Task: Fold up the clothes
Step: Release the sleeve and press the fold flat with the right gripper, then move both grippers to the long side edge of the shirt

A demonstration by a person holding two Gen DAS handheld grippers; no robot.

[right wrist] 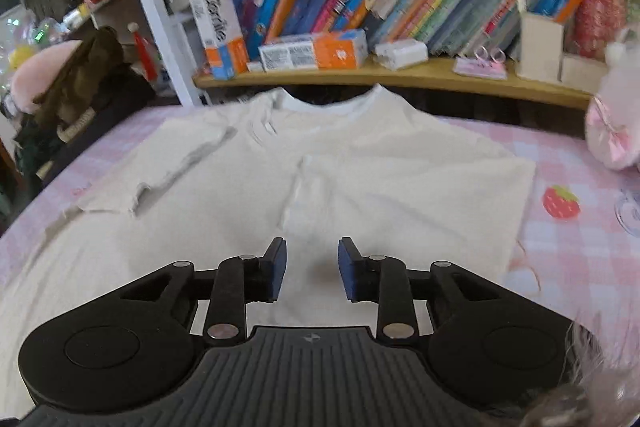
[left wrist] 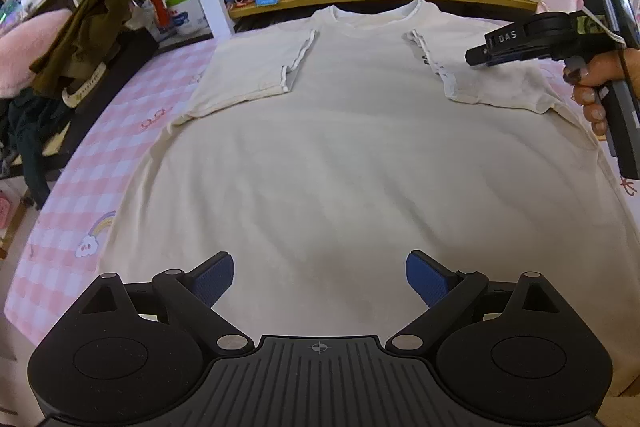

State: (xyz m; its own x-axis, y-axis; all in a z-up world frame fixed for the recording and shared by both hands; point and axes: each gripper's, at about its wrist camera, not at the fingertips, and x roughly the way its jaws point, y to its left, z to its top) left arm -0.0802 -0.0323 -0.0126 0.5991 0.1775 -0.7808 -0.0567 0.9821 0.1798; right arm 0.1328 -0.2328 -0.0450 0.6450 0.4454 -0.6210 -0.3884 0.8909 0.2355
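Both grippers, left gripper [left wrist: 320, 279] and right gripper [right wrist: 311, 267], hover open and empty above the cream T-shirt [left wrist: 320, 147]; pinching matching hem corners ahead would likely keep the fold even.

The left hand-held gripper [left wrist: 320, 281] hovers with its jaws spread wide and empty. The right hand-held gripper [right wrist: 311, 269] hangs parted, gripping nothing.
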